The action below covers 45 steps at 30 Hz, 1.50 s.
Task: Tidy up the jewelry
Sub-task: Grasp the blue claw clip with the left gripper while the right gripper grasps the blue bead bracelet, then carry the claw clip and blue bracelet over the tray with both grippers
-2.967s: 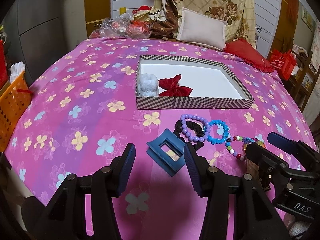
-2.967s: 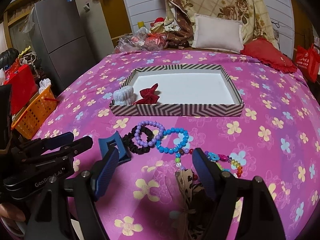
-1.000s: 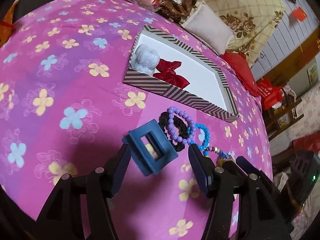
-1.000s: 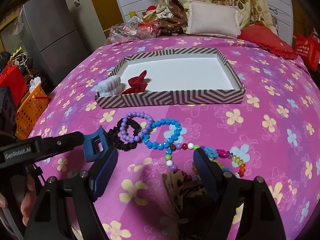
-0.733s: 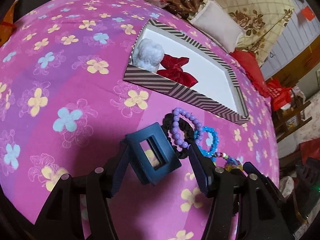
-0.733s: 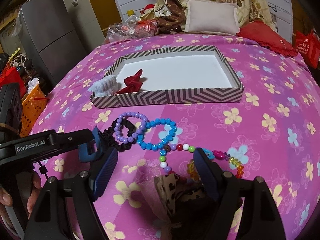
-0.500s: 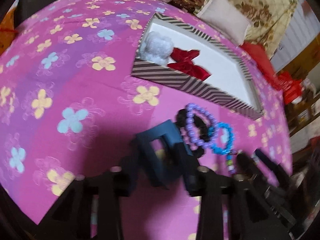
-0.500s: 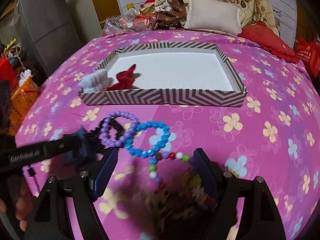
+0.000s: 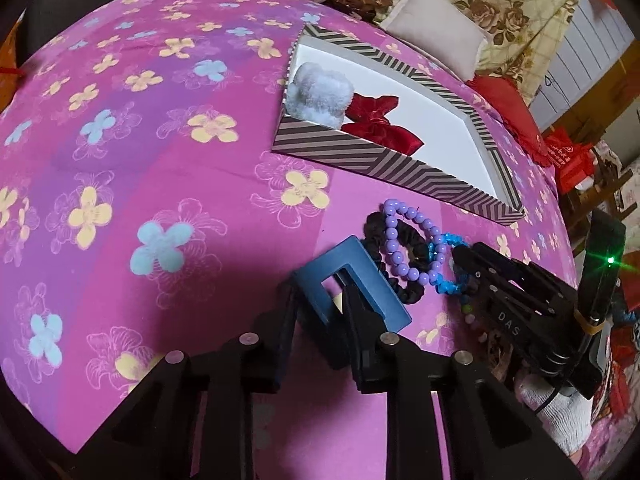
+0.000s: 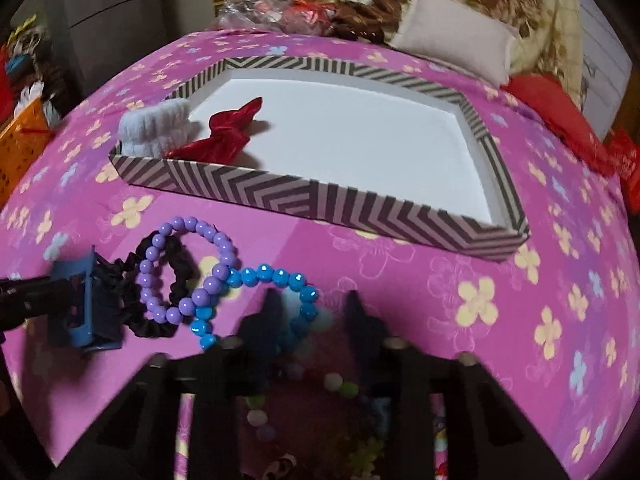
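My left gripper [image 9: 320,300] is shut on the blue square hair clip [image 9: 360,280], which also shows at the left of the right wrist view [image 10: 80,312]. A black scrunchie [image 9: 400,256], a purple bead bracelet [image 10: 188,268] and a blue bead bracelet [image 10: 280,292] lie overlapping on the bed beside it. My right gripper [image 10: 316,312] has its jaws partly closed around the blue bracelet's near side; contact is blurred. A multicoloured bead string [image 10: 296,396] lies under it. The striped tray [image 10: 320,196] holds a white fluffy scrunchie [image 10: 156,128] and a red bow [image 10: 228,132].
Everything lies on a pink flowered bedspread [image 9: 140,140]. Pillows [image 10: 456,48] and plastic bags [image 10: 272,12] sit at the bed's far end. An orange basket [image 10: 20,148] stands off the left edge. A brown bow [image 10: 280,464] lies below my right gripper.
My left gripper has closed on the blue hair clip. My right gripper has moved forward over the bead string to the blue bracelet and narrowed its jaws.
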{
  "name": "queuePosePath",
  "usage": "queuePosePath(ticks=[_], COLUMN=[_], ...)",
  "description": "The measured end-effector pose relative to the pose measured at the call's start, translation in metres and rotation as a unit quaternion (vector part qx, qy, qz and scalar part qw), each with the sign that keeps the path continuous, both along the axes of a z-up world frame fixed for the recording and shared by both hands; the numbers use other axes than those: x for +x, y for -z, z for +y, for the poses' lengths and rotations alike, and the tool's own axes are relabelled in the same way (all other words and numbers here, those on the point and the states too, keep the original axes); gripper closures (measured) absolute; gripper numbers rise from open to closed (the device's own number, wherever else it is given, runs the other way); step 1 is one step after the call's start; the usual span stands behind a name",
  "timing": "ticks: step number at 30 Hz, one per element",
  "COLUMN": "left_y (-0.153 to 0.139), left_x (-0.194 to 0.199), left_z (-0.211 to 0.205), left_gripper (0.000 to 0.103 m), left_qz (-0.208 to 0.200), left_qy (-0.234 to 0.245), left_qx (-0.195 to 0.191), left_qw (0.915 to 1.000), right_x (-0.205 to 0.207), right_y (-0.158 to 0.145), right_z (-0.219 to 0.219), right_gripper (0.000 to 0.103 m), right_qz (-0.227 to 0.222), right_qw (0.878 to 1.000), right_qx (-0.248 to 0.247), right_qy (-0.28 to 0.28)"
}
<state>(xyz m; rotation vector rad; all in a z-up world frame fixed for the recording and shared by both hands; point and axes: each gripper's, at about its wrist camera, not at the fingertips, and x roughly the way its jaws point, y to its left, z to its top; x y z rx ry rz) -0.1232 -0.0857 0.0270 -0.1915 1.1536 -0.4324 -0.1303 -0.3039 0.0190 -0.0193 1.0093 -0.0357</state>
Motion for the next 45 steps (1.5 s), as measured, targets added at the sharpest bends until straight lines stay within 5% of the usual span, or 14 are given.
queuePosePath(ticks=[4,8,22,45], left_y=[-0.005,-0.015,-0.048,-0.065], left_x=[-0.003,-0.007,-0.018,-0.013], left_z=[-0.002,0.0,-0.005,-0.011], left_gripper=[0.089,0.092,0.093,0.096], left_qz=[-0.01,-0.029,-0.077,-0.118], left_qy=[0.008,0.011,0.026,0.016], left_qx=[-0.001,0.002,0.002,0.043], left_qw=[0.9999,0.9995,0.9967,0.992], right_x=[-0.004,-0.017,-0.031,-0.012], right_y=[-0.003,-0.019,-0.086,-0.106], right_z=[0.001,-0.006,0.0,-0.006], right_gripper=[0.094,0.094,0.094,0.094], right_qz=[-0.002,-0.025,-0.089,-0.096], right_qw=[1.0,0.999,0.995,0.995], right_qx=[0.004,0.037,0.033,0.027], right_qy=[-0.007,-0.005,-0.03,-0.03])
